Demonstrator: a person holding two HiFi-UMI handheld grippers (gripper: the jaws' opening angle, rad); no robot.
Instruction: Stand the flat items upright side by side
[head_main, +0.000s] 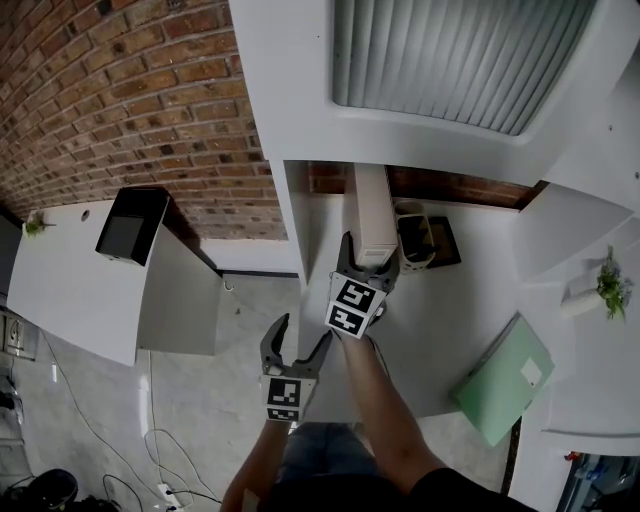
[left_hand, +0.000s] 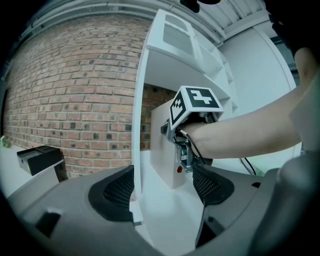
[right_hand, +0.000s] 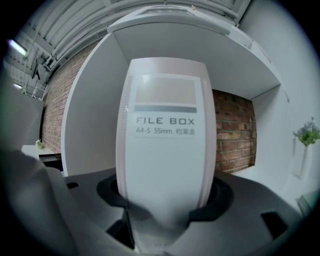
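Head view: right gripper (head_main: 368, 258) (right_hand: 162, 200) has jaws pressed on both sides of upright file box (head_main: 375, 220) (right_hand: 162, 150) on desk (head_main: 470, 310), pale tub (head_main: 412, 235) on black tray (head_main: 448, 245) just right of it, green folder (head_main: 505, 380) lying flat, left gripper (head_main: 300, 335) (left_hand: 162, 187) wide apart, empty.

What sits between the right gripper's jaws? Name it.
The white file box, upright, touching both pads of the right gripper; the right gripper view shows it.
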